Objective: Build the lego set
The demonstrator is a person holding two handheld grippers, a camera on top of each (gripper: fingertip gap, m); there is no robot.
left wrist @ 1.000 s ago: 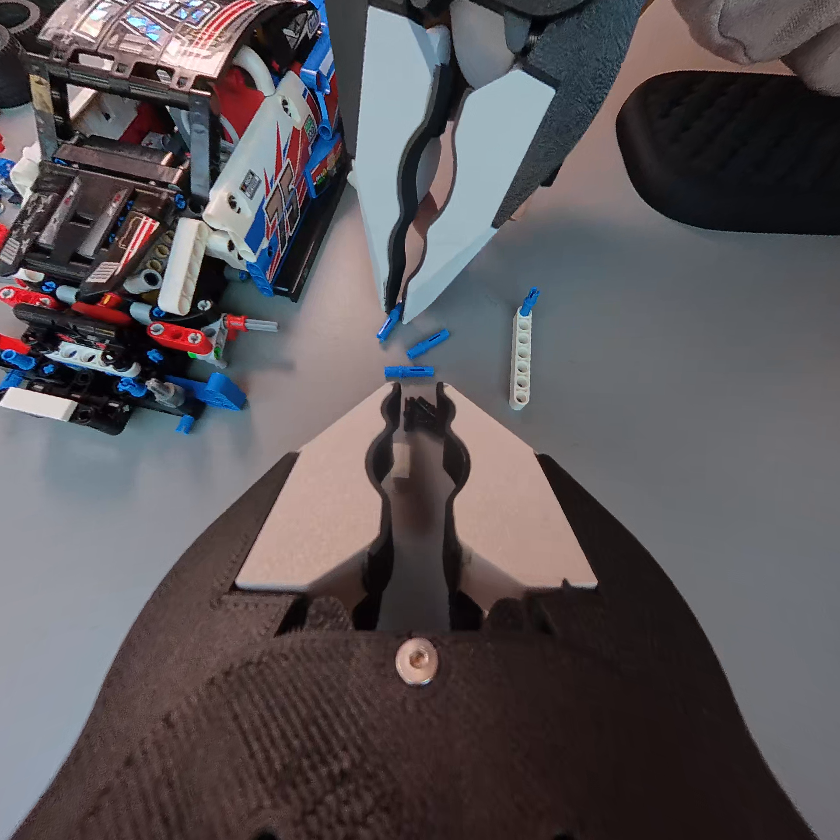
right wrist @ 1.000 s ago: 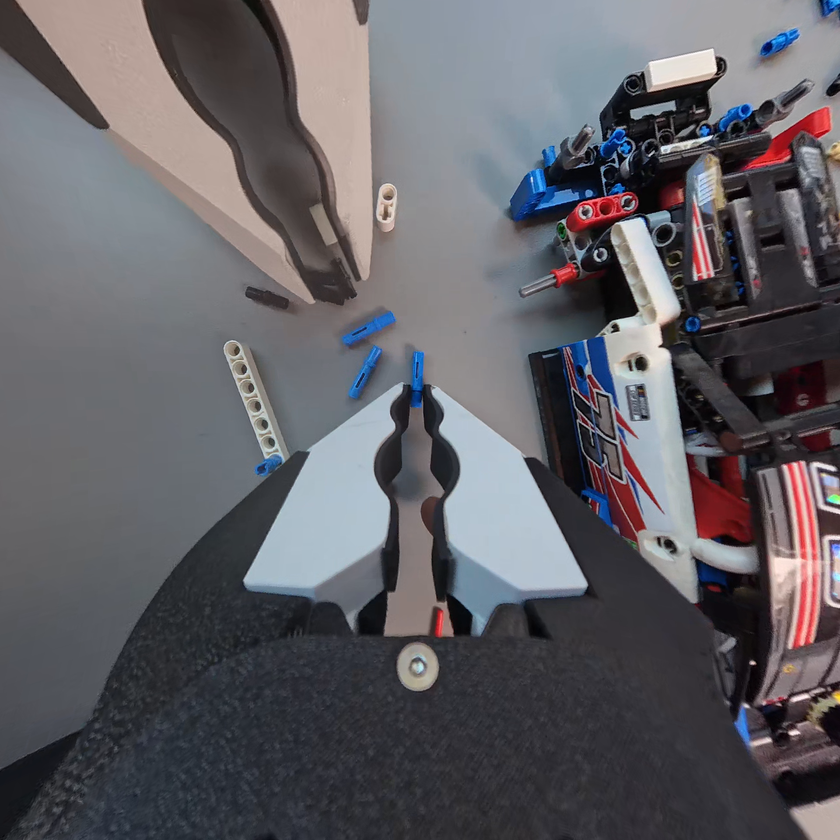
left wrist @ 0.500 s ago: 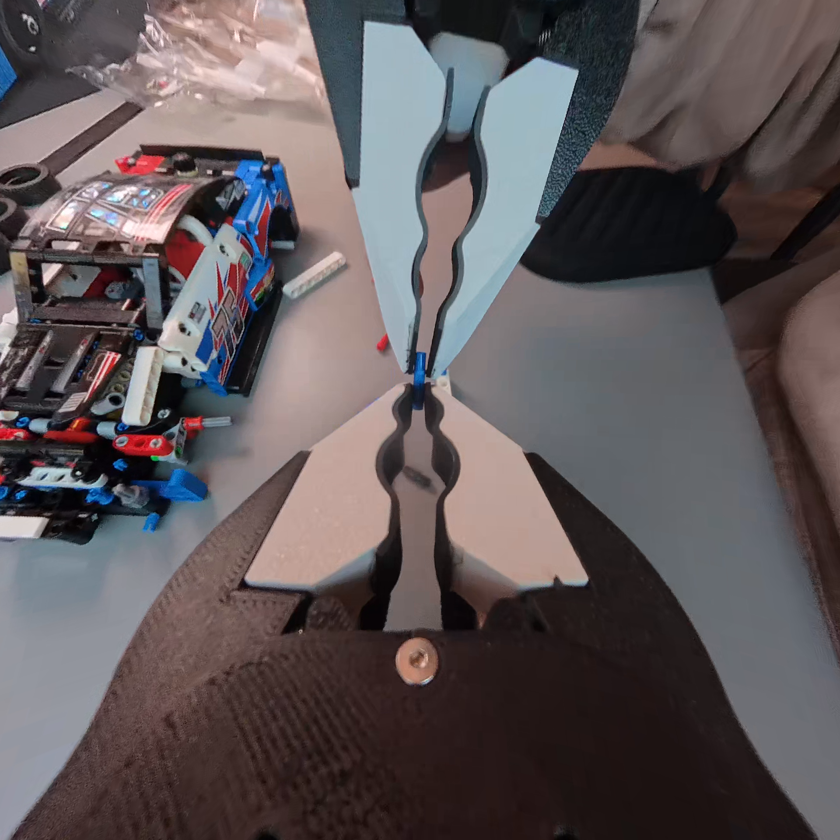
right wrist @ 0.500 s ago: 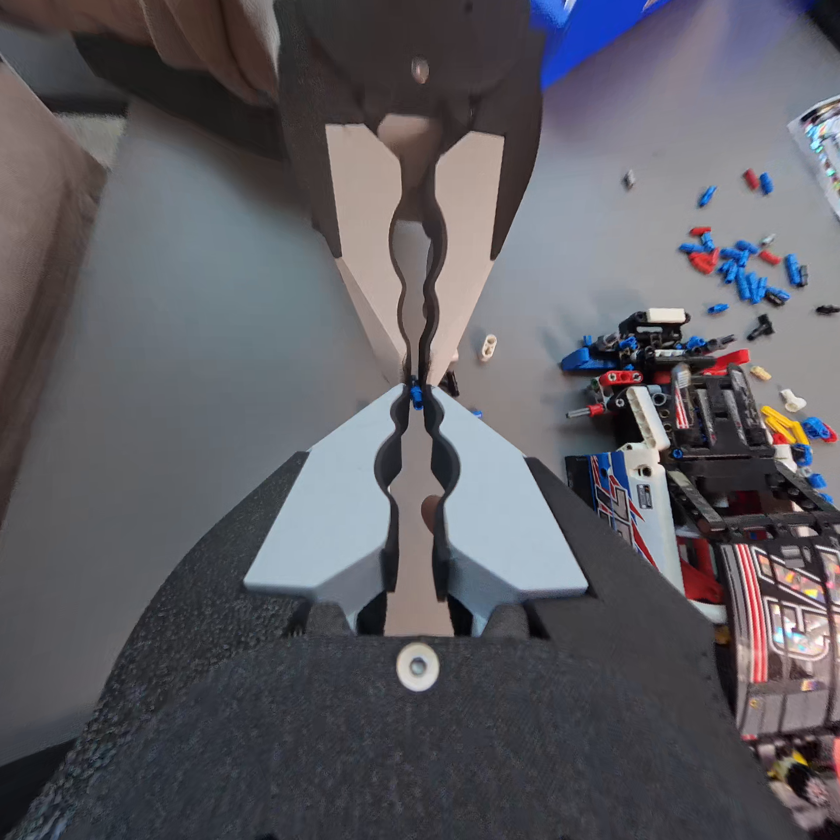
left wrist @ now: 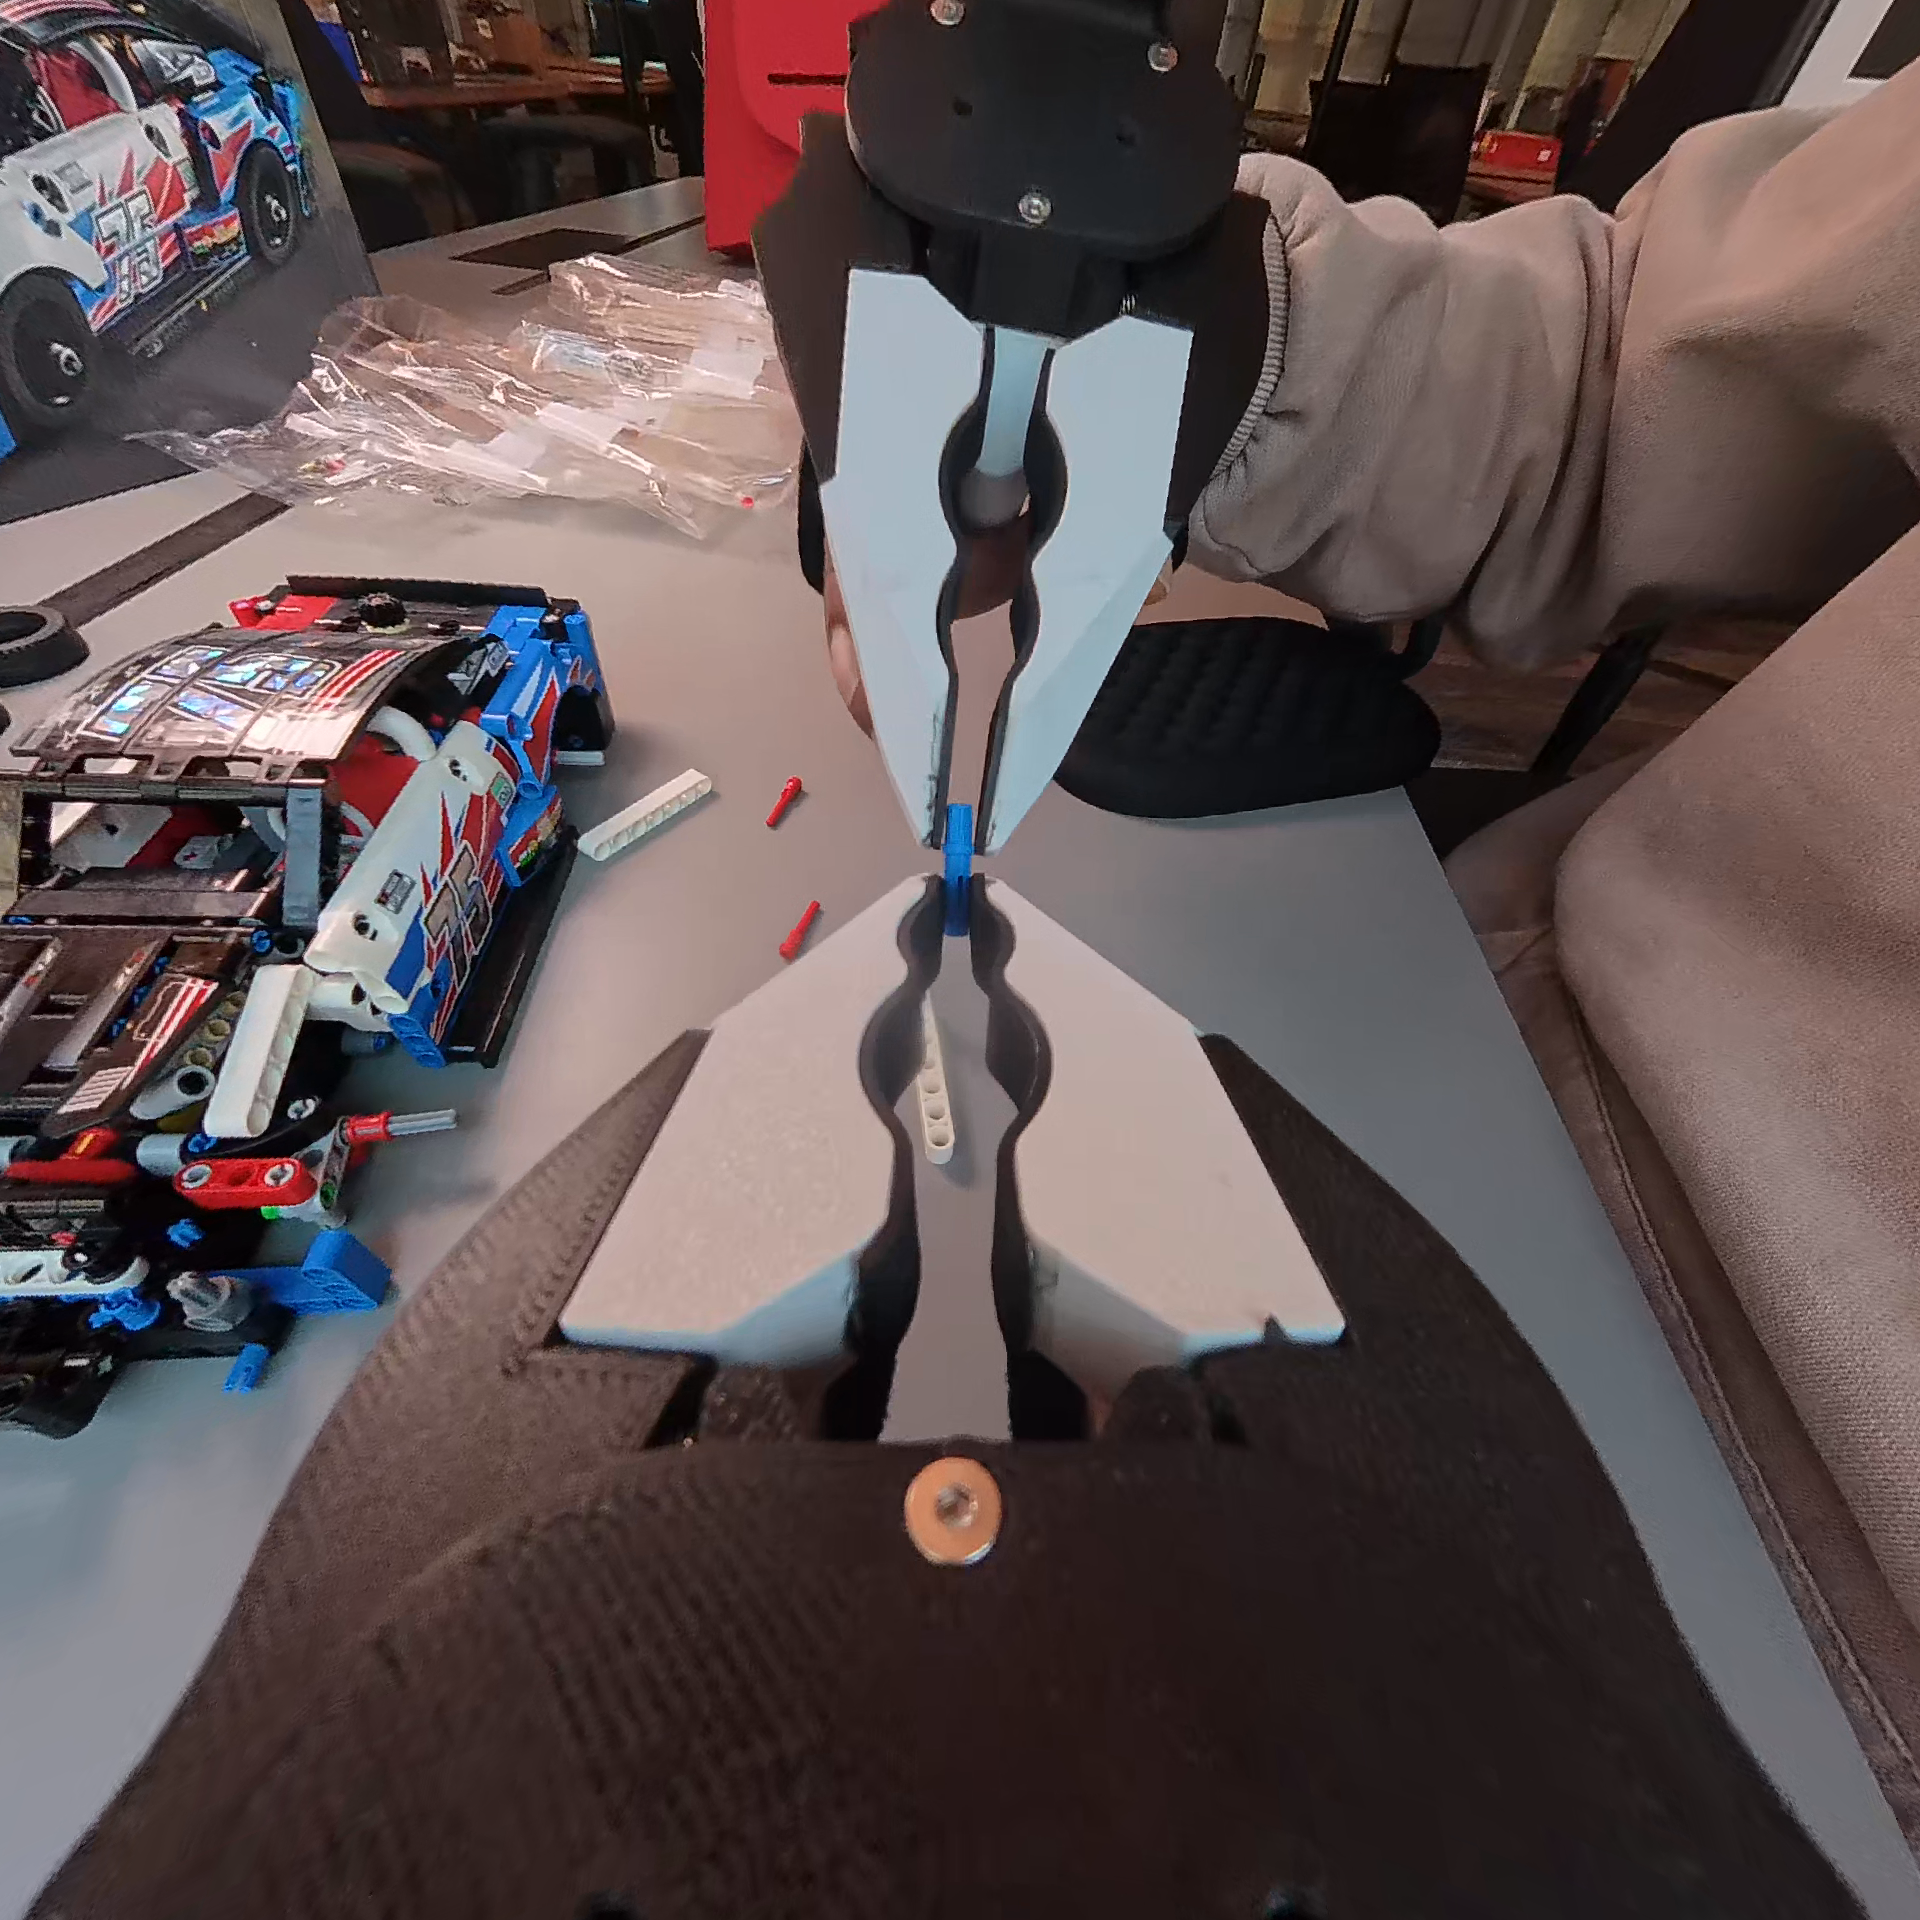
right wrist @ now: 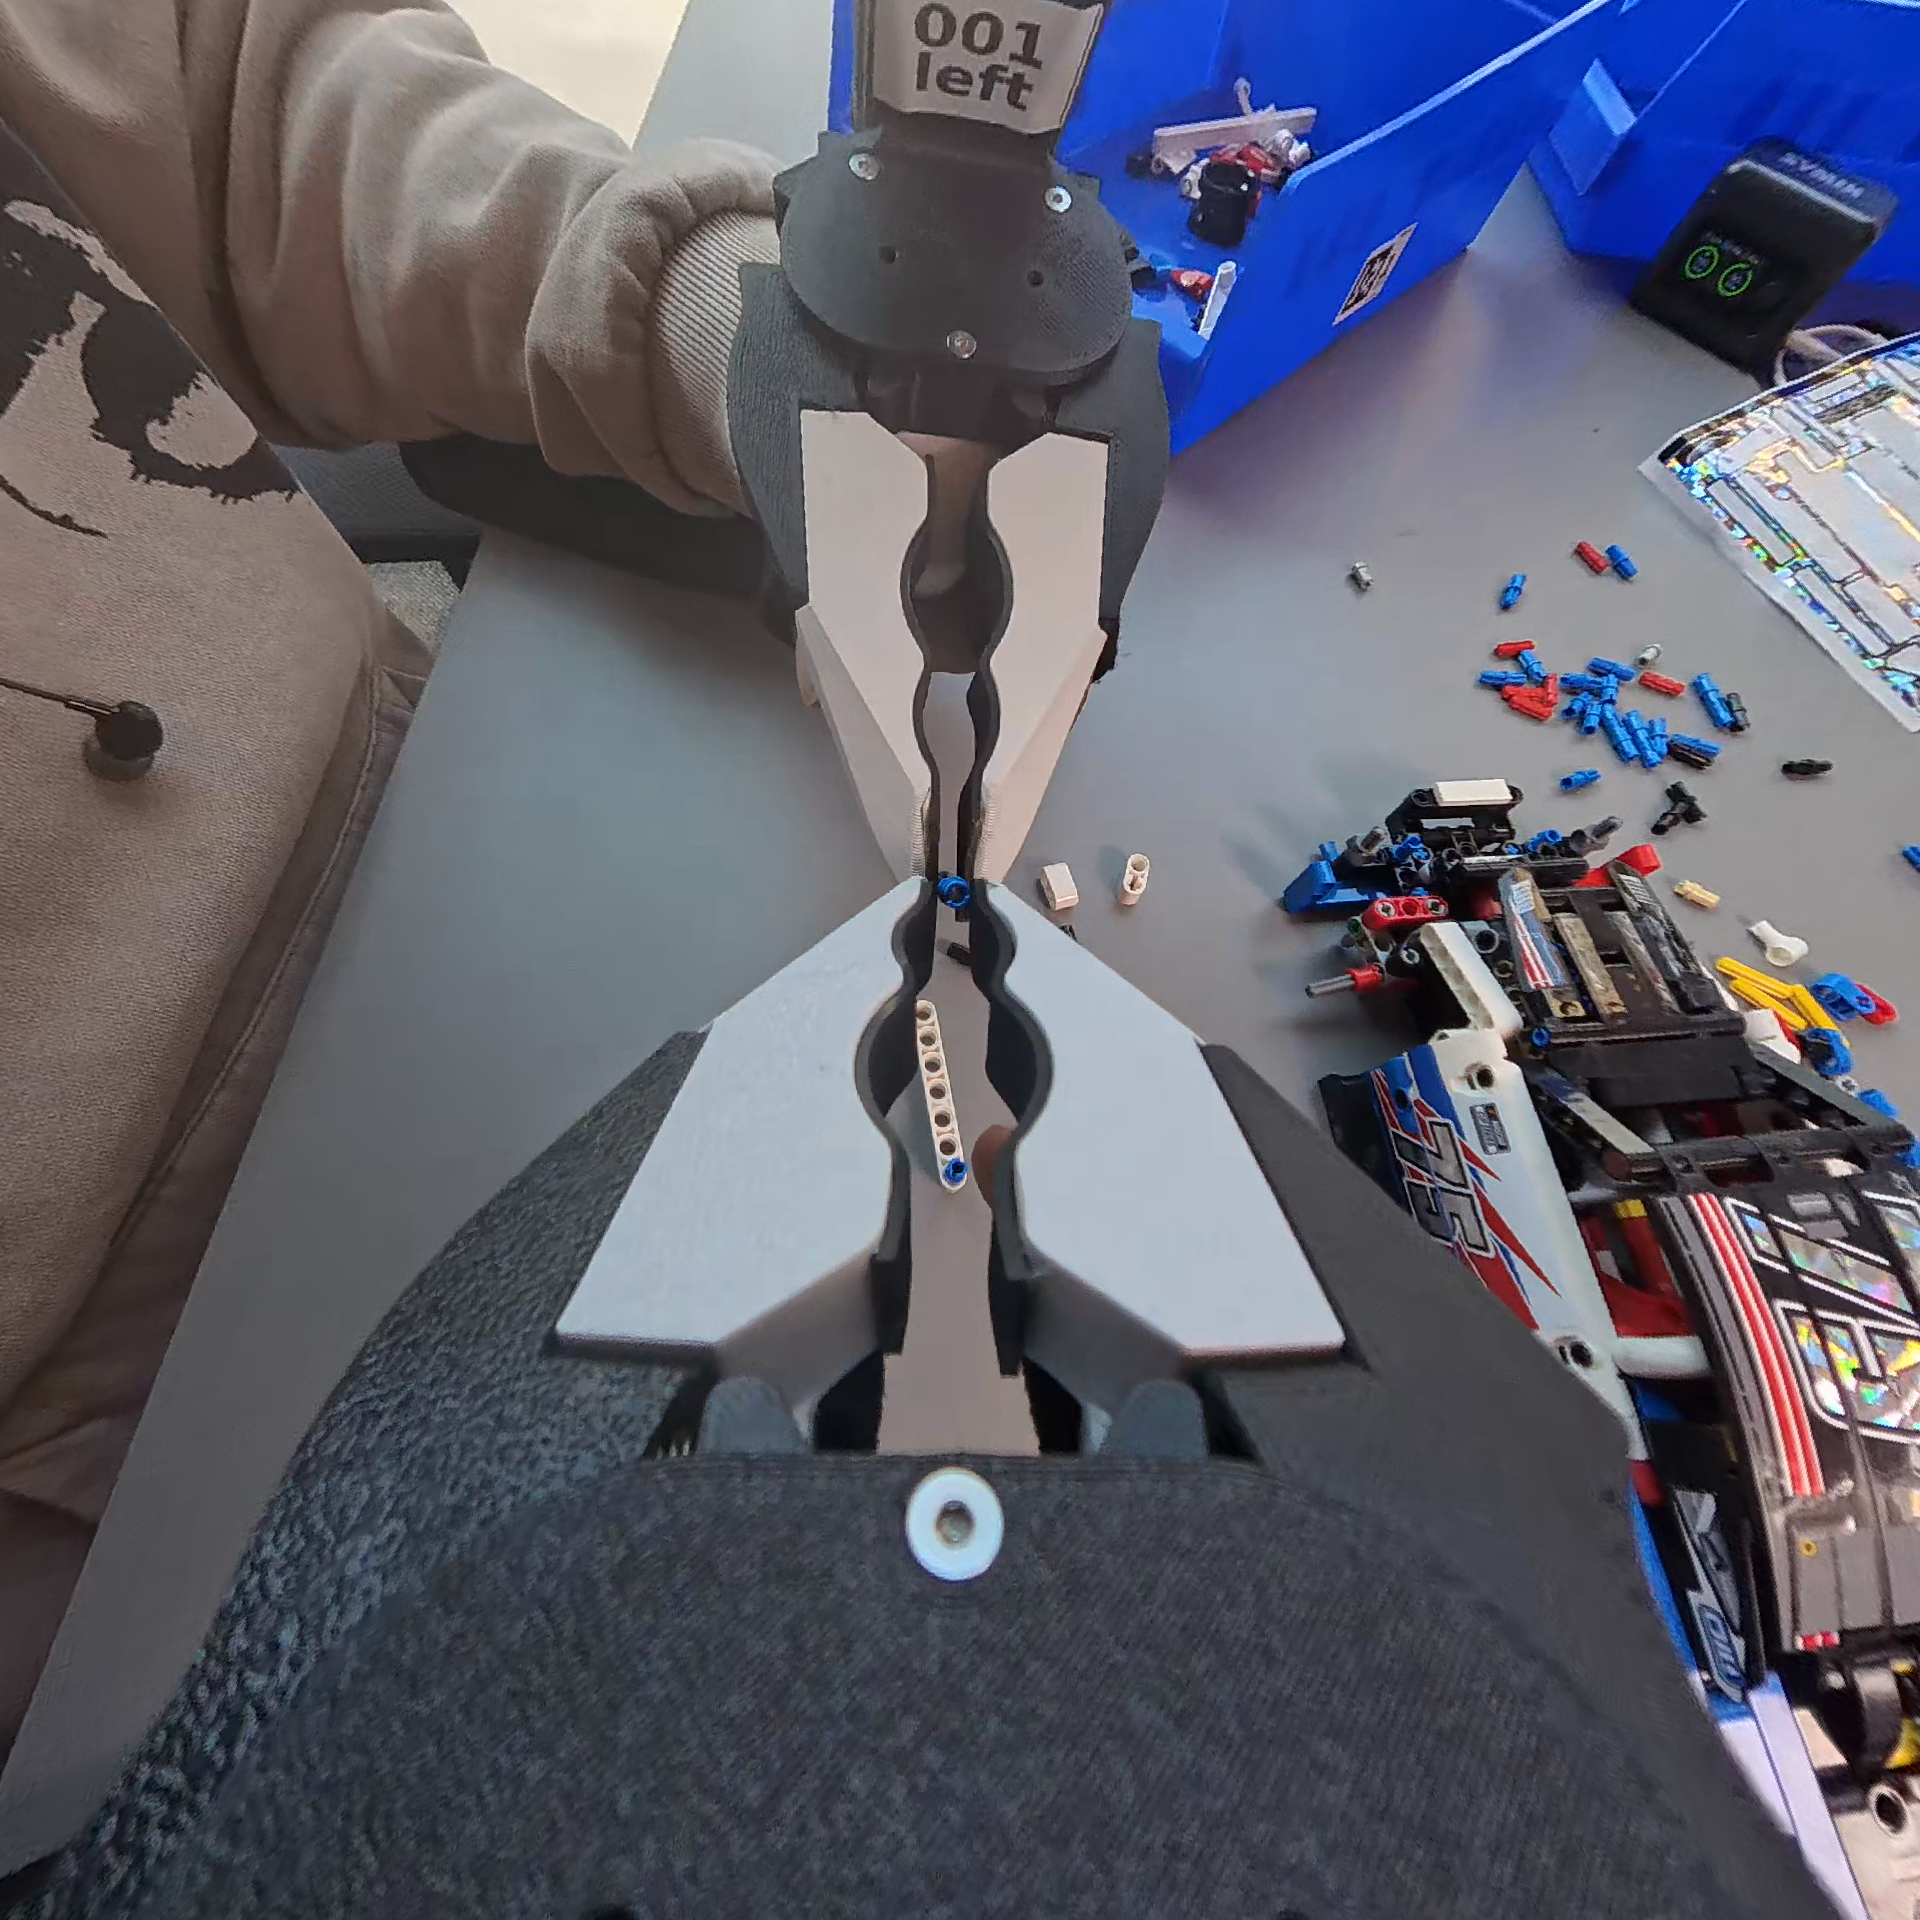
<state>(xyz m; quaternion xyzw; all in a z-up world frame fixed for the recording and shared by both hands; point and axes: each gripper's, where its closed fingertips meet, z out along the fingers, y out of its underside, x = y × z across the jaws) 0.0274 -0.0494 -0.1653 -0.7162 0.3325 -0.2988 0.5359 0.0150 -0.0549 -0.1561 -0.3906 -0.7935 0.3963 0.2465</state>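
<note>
You are holding the two grippers tip to tip above the grey table point(left wrist: 1247, 987), with one small blue pin point(left wrist: 957, 862) bridging them. Your left gripper point(left wrist: 954, 902) is pinching the near end of that pin, its jaws drawn together on it, and your right gripper point(left wrist: 958, 821) is clamping the far end in the same way (in the right wrist view the pin point(right wrist: 952, 889) is showing end-on, so only a blue ring is visible between the tips). Gripping it from both ends looks like a hand-over or a re-grip, so that one tool ends up with the pin sticking out far enough to push into a hole; which gripper is giving and which is taking I cannot tell.

The white beam point(right wrist: 937, 1101) is lying flat on the table directly under the tips, already carrying a blue pin in its end hole, so it is probably the part waiting for this one. The half-built car point(left wrist: 281, 883) is sitting on your left, well apart from the tips, and the loose pins point(right wrist: 1610, 707) are lying scattered beyond it. Two red pins point(left wrist: 792, 862) are resting between the car and the grippers.

Release one side gently, since a pin this small is likely to twist or drop.
</note>
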